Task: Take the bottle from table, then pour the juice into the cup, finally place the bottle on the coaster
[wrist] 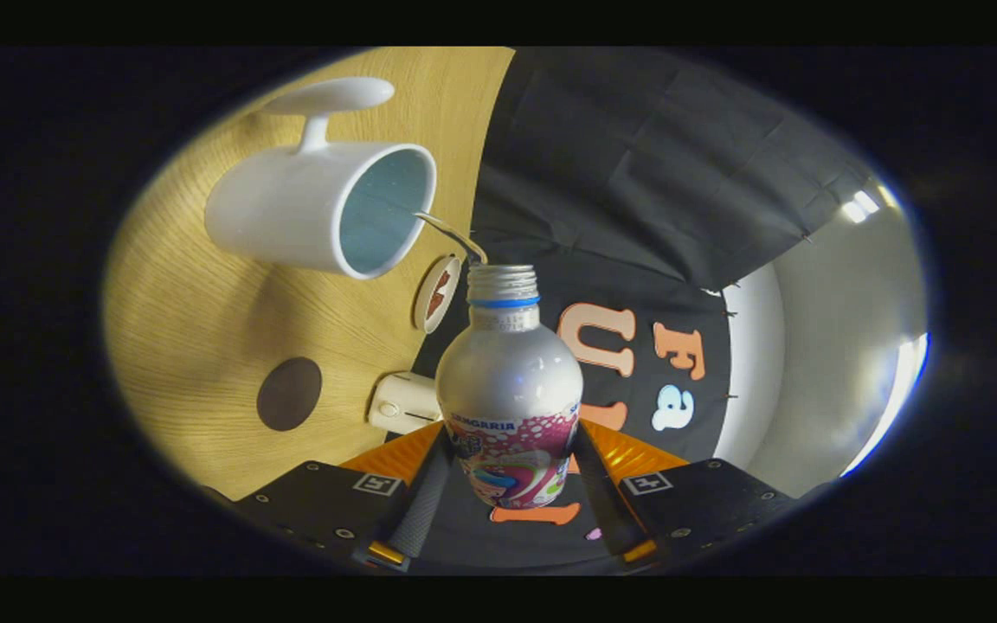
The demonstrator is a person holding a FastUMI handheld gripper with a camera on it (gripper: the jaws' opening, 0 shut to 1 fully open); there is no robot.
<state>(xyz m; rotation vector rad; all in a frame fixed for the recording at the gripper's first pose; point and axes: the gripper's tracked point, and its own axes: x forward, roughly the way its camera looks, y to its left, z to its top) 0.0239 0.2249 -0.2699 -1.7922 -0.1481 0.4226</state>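
My gripper is shut on a silver bottle with a pink patterned label, both fingers pressing its lower body. The view is rolled over, so the bottle lies tipped toward the table. Its open threaded neck points at a white mug with a pale blue inside, standing on the wooden table. A thin stream of liquid arcs from the bottle mouth to the mug's rim. A round dark brown coaster lies on the table beside the mug's base side, near my left finger.
A small round disc with a brown mark lies on the table between mug and bottle neck. A white boxy object sits at the table edge just beside the bottle. The black cloth wall hangs beyond the table.
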